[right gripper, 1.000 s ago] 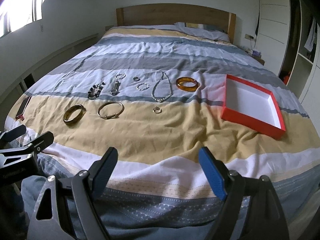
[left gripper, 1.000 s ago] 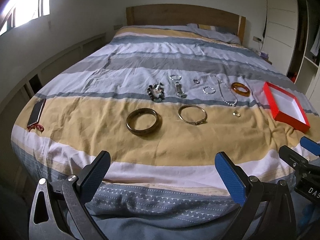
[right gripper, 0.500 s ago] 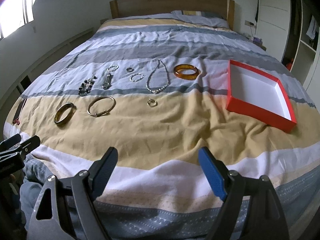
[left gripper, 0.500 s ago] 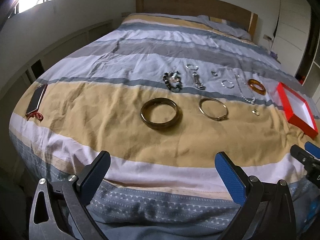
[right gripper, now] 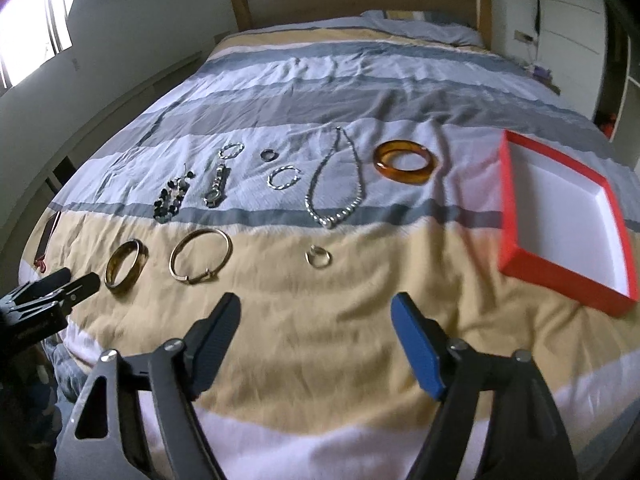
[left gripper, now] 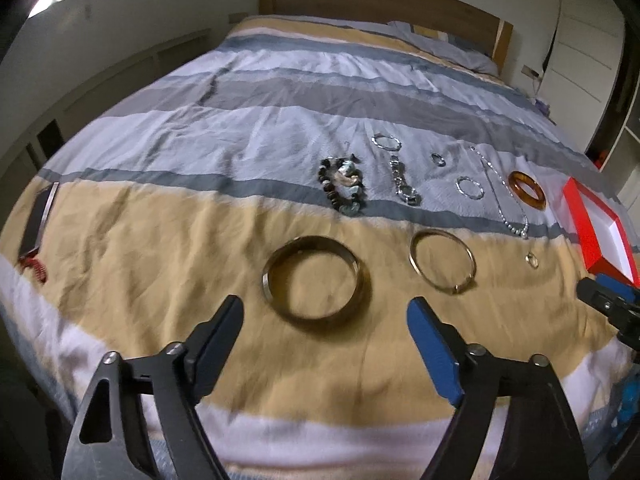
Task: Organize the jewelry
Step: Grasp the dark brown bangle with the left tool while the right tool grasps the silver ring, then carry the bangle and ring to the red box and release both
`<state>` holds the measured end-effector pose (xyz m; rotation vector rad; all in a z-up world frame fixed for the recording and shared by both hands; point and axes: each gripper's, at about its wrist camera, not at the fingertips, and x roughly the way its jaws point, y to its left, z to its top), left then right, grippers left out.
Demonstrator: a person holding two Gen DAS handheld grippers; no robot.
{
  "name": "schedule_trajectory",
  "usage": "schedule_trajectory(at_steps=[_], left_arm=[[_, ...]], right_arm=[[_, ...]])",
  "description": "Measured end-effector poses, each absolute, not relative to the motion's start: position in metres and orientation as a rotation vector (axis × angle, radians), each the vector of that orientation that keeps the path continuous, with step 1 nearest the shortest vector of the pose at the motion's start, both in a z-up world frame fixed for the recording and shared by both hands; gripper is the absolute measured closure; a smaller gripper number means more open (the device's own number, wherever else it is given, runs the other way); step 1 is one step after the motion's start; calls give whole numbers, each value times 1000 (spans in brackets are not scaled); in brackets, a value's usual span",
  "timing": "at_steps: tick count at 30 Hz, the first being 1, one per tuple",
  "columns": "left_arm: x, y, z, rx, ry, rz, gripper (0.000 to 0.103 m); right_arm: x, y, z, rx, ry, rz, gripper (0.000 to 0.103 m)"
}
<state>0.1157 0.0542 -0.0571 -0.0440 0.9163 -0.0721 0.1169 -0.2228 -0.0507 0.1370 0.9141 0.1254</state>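
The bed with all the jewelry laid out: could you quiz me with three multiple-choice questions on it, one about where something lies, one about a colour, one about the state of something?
1. Where does the red box lie relative to the pearl necklace?
A. To its right
B. To its left
C. On top of it

2. What colour is the inside of the box?
A. Black
B. White
C. Yellow

3. How do the right tongs stand?
A. Shut on a ring
B. Shut on nothing
C. Open, holding nothing

Answers:
1 A, the box sits at the right edge of the right view.
2 B, its floor shows white within red walls.
3 C, the fingers stand wide apart over bare bedspread.
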Motion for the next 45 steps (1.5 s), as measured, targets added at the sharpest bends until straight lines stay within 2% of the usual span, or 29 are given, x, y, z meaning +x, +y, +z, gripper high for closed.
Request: schedule_trajectory(at_steps=[7,14,17,19,20,26,34,41,45], left_arm=[[150,42,-89,-17,1006,-97,57],[160,37,-109,9,1039,-88,63],[162,34,-111,27,1036,-83,69],[161,30,-111,42,1030,-91,88],[161,27,-111,54,1027,-96,92],[156,27,-99,59,1016,-78,94],[133,13,-51,79,950,-90,95],[118,-56,-9,106,917,-229,95],[119,-126,9,130,909,-375,95]], right_arm=[[159,-229,-73,178,952,168,51],[181,-231,-101,192,1002,202,64],[180,-228,-107,178,1008,219,71],[180,-226,-108,171,1013,226,79],[179,-226,-108,168,1014,231,86],[166,-227,-96,175,995,253,86],[125,-240,-55,218,902,273,86],[90,-320,-15,247,820,168,86],[79,-389,-2,238,800,63,86]])
